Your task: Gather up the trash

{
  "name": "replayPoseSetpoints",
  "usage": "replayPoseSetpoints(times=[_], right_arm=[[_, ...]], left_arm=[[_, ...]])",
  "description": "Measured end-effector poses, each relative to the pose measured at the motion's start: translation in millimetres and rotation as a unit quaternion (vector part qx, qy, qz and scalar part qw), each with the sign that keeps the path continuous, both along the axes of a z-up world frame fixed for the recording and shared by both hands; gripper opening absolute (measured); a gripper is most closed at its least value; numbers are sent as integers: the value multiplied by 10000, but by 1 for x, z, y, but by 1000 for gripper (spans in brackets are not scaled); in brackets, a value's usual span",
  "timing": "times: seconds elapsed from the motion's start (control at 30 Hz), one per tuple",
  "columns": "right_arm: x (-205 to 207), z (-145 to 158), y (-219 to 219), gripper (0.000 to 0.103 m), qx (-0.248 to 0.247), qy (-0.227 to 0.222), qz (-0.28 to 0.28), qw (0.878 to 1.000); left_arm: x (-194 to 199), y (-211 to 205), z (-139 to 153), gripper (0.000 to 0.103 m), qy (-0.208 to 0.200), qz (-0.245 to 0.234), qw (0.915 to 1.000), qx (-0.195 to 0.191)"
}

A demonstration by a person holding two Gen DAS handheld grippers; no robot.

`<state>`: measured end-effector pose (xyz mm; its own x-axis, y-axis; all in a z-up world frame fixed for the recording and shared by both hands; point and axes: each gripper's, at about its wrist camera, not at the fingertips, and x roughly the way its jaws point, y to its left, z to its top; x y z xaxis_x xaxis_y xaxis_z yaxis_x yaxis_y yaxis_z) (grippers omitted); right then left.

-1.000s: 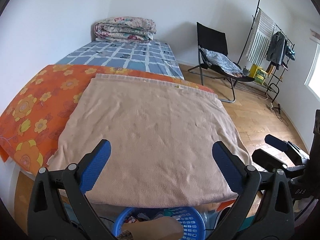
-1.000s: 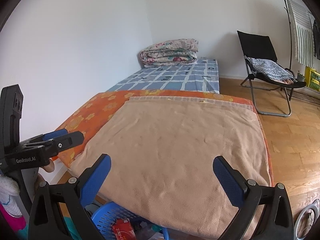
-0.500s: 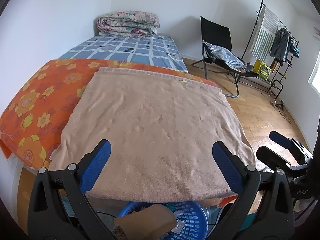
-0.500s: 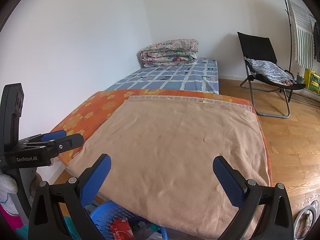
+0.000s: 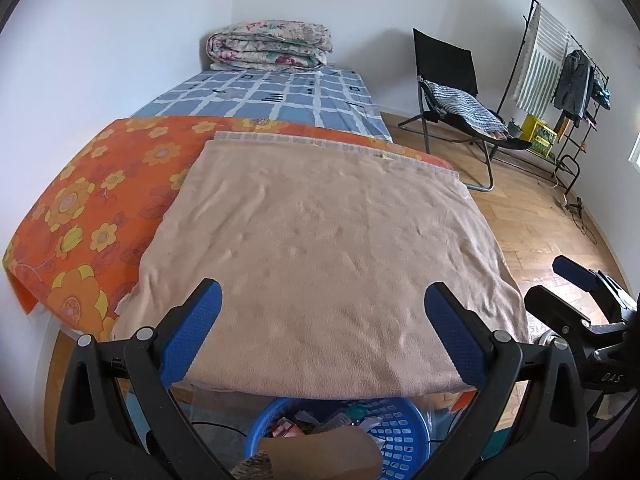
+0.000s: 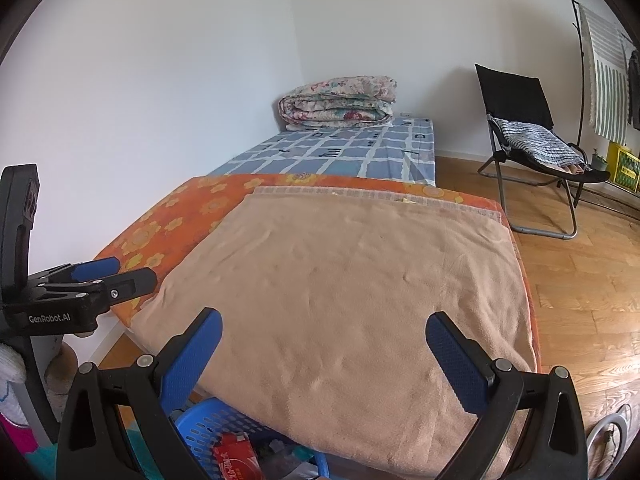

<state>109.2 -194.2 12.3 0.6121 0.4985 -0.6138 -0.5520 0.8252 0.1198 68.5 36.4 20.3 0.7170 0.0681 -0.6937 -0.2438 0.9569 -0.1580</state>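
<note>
Bare beige blanket (image 5: 320, 248) ahead; its overhanging edge partly over the blue basket (image 5: 400, 436) below

The bed (image 5: 280, 96) ran along the wall w/ a blue checked sheet (image 5: 296, 98), and a folded floral quilt (image 5: 272, 46) lay at its far end. An orange flowered cover (image 5: 92, 208) lay over the near part, w/ a tan blanket (image 5: 328, 260) spread flat on top. On the wood floor (image 5: 532, 220) beside the bed stood a black folding chair (image 5: 452, 76); a blue basket (image 5: 396, 432) sat at the bed's near end.
</note>
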Motion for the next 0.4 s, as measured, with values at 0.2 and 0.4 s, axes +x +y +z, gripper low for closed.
replayPoseSetpoints(times=[0.2,0.4], right_arm=[[0,-3,0,103,-49,3,-4,10000],[0,-6,2,103,-116,-5,6,9999]], left_arm=[[-1,0,0,103,-3,53,9999,89],[-3,2,1,103,-5,57,9999,92]])
